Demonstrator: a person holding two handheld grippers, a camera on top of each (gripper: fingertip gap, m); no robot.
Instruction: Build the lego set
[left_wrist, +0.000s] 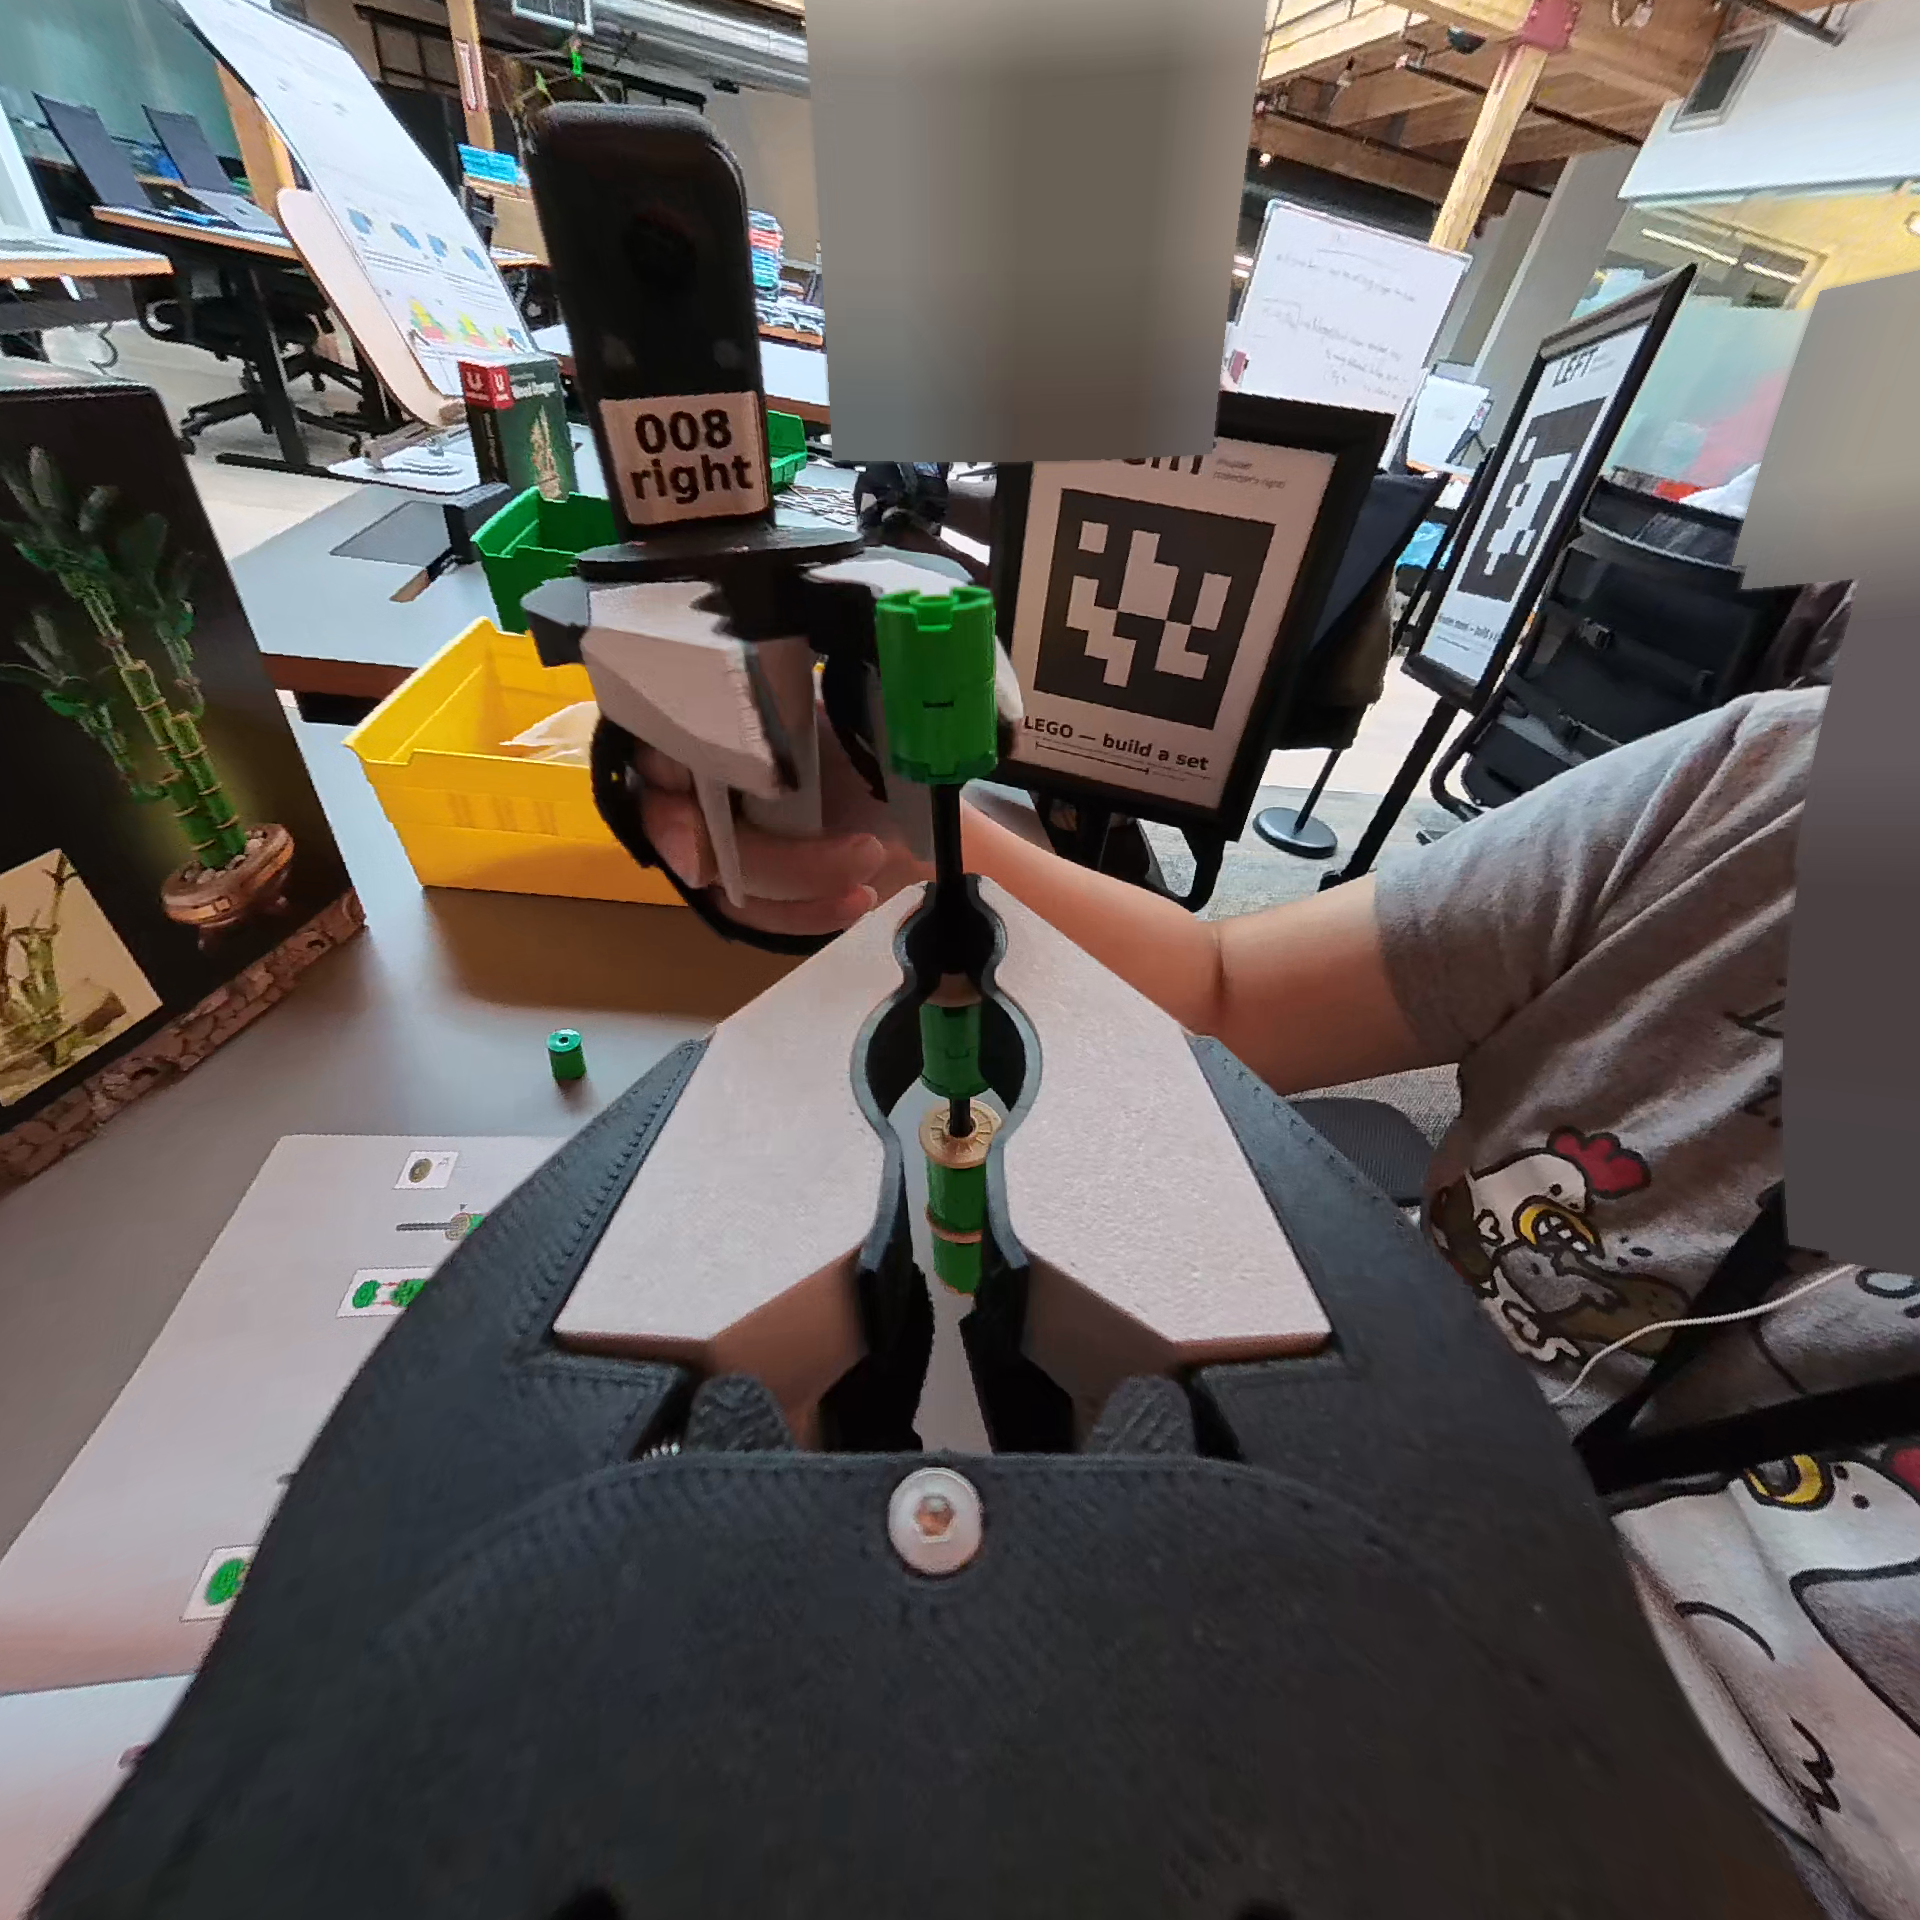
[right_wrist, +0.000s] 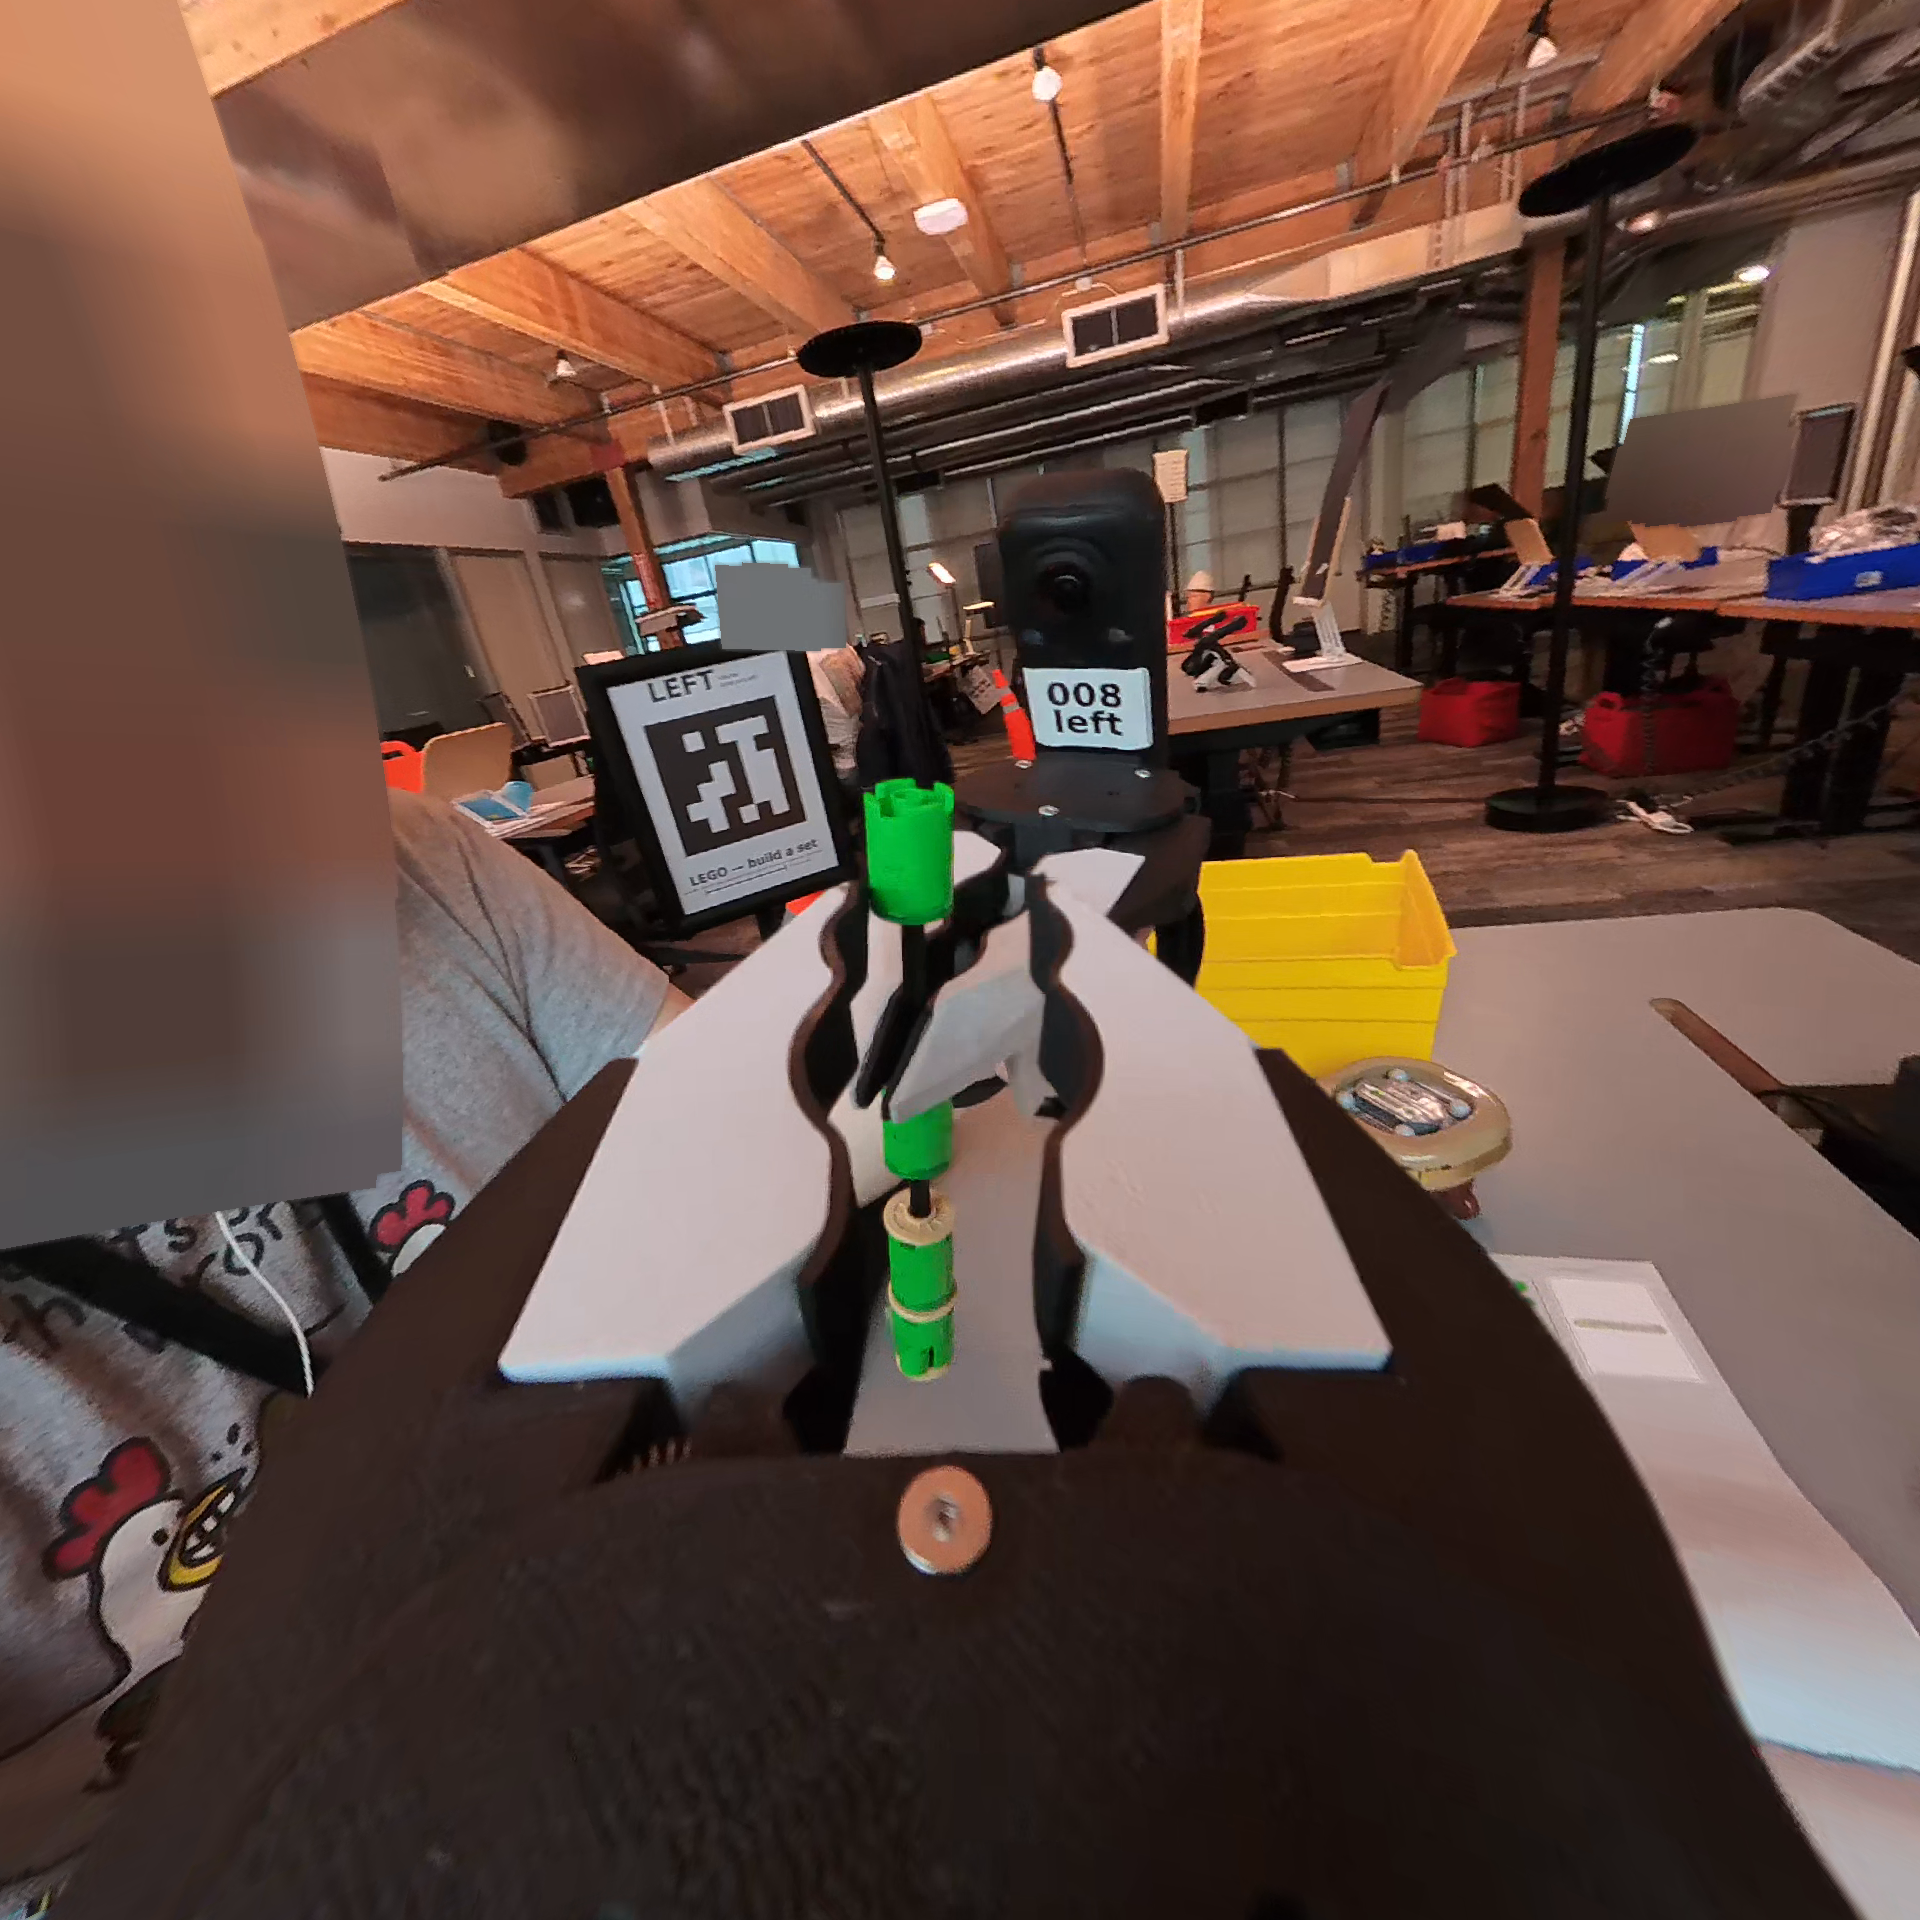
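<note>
Progress: early, one stalk (left_wrist: 954, 1164) partly threaded | left tongs (left_wrist: 951, 935) clamp its rod | right tongs (right_wrist: 940, 914) pinch big green cylinder (left_wrist: 935, 681) | left: spare green piece (left_wrist: 566, 1056), pot (right_wrist: 1423, 1117)

Surface (left_wrist: 436, 997): grey, matte. In the left wrist view, resting on it: yellow bin (left_wrist: 488, 769) at the far side; product box (left_wrist: 135, 748) with a plant picture standing at the left edge; small green cylinder piece (left_wrist: 566, 1055) lying loose between box and instruction sheet (left_wrist: 260, 1382), which lies flat, near left. In the right wrist view, a round gold-rimmed base (right_wrist: 1423, 1117) sits just in front of the bin.
</note>
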